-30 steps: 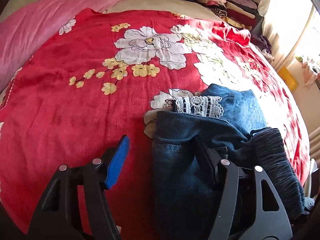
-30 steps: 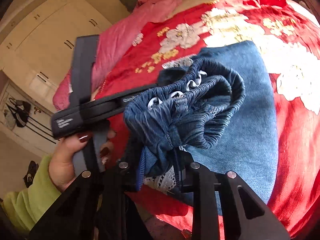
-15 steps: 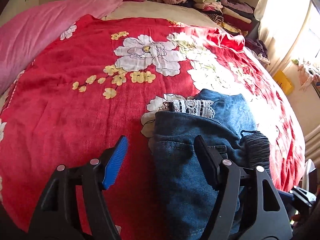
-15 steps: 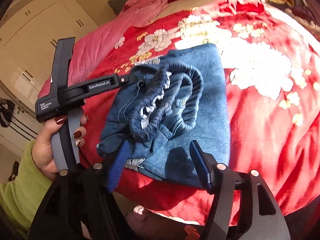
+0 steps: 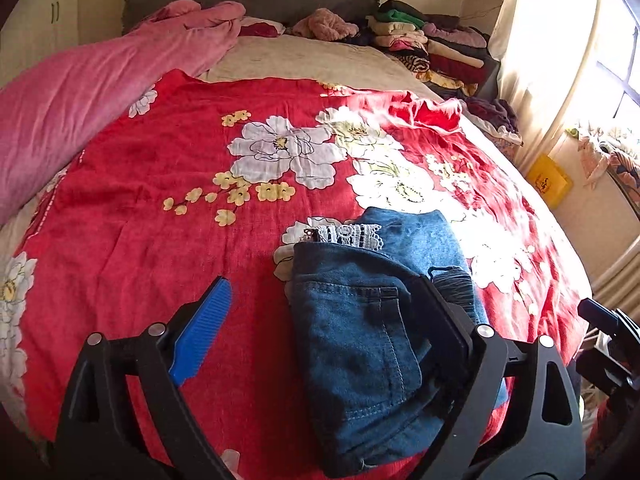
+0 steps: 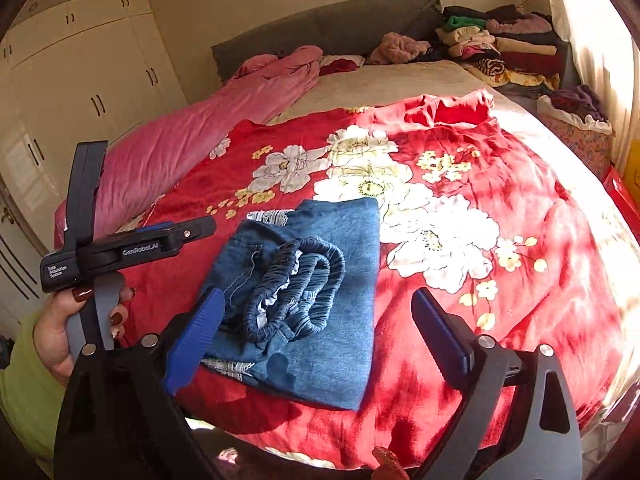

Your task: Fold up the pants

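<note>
Both wrist views above shared bed

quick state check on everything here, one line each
jeans: folded into a compact stack on the bed, elastic waistband bunched on top, held by neither gripper
lace trim: peeking out at the far edge of the fold
left gripper: open, above the near part of the jeans
right gripper: open, empty
red floral blanket: spread over the bed
pink blanket: rumpled along the side
wardrobe doors: shut

Folded pants lie on the bed near its front edge; clothes stack behind, by the headboard.
</note>
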Available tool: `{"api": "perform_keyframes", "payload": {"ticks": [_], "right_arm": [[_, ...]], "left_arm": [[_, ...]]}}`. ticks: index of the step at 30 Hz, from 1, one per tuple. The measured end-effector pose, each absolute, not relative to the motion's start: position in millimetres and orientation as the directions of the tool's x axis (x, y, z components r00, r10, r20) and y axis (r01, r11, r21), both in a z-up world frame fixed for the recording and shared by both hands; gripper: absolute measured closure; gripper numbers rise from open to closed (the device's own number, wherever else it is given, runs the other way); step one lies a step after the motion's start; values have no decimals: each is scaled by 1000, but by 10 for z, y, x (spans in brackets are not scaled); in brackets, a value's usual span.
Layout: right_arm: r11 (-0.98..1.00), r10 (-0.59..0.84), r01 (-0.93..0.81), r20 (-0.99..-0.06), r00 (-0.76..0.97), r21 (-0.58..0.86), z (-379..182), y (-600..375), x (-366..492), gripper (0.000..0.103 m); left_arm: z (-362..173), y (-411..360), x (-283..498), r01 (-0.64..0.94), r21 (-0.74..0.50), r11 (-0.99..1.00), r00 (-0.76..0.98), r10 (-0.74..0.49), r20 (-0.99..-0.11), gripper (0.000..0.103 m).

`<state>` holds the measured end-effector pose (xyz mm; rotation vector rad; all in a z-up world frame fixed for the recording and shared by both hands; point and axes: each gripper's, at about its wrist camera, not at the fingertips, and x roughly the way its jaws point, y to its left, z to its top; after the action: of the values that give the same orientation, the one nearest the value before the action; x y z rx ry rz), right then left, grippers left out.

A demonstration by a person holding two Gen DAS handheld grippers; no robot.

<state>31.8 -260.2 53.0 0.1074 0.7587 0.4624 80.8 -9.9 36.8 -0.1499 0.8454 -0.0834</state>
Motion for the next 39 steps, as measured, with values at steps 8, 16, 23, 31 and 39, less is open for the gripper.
{"api": "perform_keyframes", "payload": {"ticks": [8, 16, 23, 31, 39], "right_arm": [[909, 410, -345, -650, 640, 233, 504, -2652, 430, 9], [906, 408, -337, -742, 531, 257, 44, -2542, 896, 13], [874, 462, -352, -799, 385, 336, -432, -2373, 1223, 24], [826, 530, -423, -770, 355, 373, -524, -2238, 1282, 35], [777, 599, -515, -678, 426, 362, -48, -2144, 1206, 83]], "left_arm": [[327, -80, 748, 13, -157, 988, 655, -127, -745, 15], [5, -46, 838, -12, -154, 988, 600, -116, -792, 15], [-294, -81, 994, -12, -156, 988, 545, -124, -829, 15], [-386, -174, 1084, 20, -206, 978, 547, -183, -817, 49], [-63, -246, 1113, 70, -195, 978, 597, -198, -777, 77]]}}
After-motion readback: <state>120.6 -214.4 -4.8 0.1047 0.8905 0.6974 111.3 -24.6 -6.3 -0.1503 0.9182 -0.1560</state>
